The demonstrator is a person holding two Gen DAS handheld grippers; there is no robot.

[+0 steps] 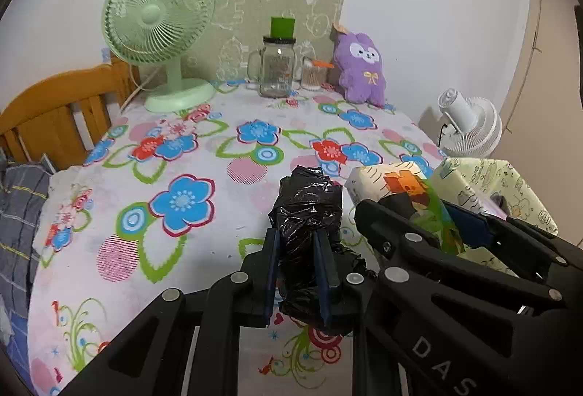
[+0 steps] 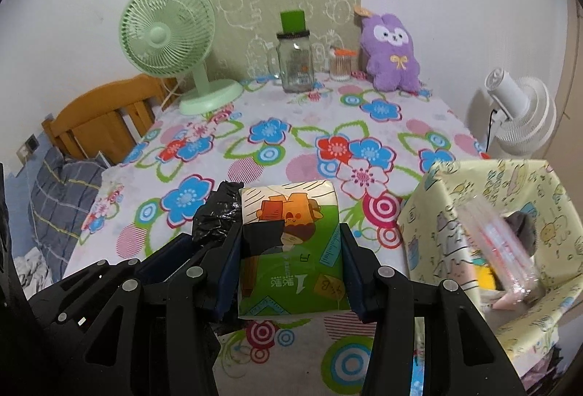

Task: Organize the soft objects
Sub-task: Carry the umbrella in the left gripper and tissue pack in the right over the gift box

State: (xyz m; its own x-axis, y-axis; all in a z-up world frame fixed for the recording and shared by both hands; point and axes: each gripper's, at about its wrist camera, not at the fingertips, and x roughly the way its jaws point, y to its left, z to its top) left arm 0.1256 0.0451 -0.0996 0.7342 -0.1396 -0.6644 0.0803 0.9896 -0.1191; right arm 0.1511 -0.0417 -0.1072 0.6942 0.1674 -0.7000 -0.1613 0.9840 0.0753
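Black crinkled plastic filled the lower middle of the left wrist view: we had the left gripper (image 1: 299, 272) clamped narrow on a black plastic bag (image 1: 309, 210), its blue pads pressing the bundle from both sides, above the floral tablecloth (image 1: 204, 155). Just to the right, our right gripper (image 2: 291, 272) held a tissue pack (image 2: 291, 250) with green and orange print, jaws set about halfway and pads tight against its sides. In the right wrist view the bag showed at the pack's left edge, touching it. At the right edge stood a pale yellow patterned box (image 2: 437, 214) with an opening. Along the wall at the top sat a green fan (image 1: 160, 24), a glass jar (image 1: 278, 68) and a purple plush toy (image 1: 360, 68).
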